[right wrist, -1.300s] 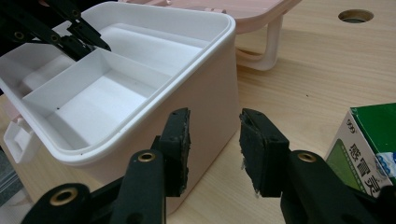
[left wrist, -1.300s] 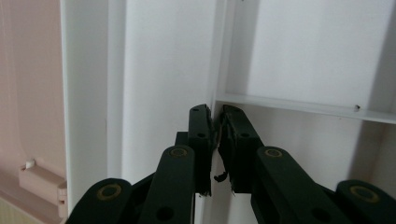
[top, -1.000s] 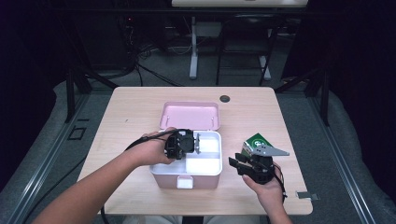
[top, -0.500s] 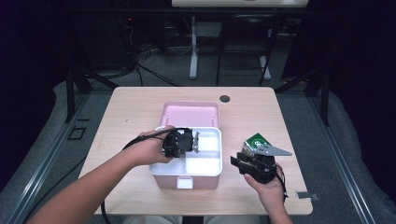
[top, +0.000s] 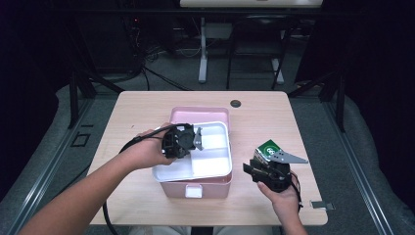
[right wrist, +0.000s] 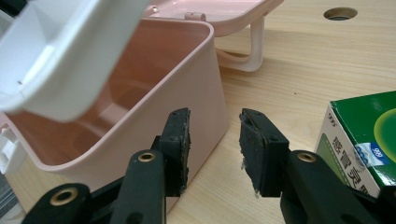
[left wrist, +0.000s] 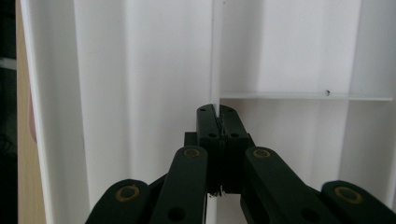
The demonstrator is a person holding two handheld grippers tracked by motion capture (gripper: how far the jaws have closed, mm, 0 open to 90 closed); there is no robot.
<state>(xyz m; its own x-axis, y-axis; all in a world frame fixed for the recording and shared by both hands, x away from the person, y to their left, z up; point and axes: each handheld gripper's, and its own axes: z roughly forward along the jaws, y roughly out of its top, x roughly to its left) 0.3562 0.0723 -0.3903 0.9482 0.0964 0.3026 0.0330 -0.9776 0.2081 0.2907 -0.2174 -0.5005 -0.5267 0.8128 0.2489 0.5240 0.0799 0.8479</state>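
Observation:
A white divided tray (top: 213, 159) hangs tilted over the open pink box (top: 210, 188). My left gripper (top: 195, 139) is shut on the tray's thin middle divider (left wrist: 215, 56); its jaws have just been closing on that wall, and the left gripper (left wrist: 217, 116) pads meet on it in the left gripper view. In the right gripper view the tray (right wrist: 70, 60) is lifted above the box (right wrist: 196, 93), whose inside looks bare. My right gripper (top: 250, 169) rests at the box's right side. There the right gripper (right wrist: 215, 135) stands open with nothing between its jaws.
A green carton (top: 268, 148) lies on the table just right of my right gripper, and the carton (right wrist: 364, 140) edges into its view. The box's pink lid (top: 200, 115) lies open behind it. A round cable hole (top: 236, 103) sits near the table's far edge.
The left hand has risen a little and the white tray has come up with it, tilting out of the pink box. The right hand has stayed put.

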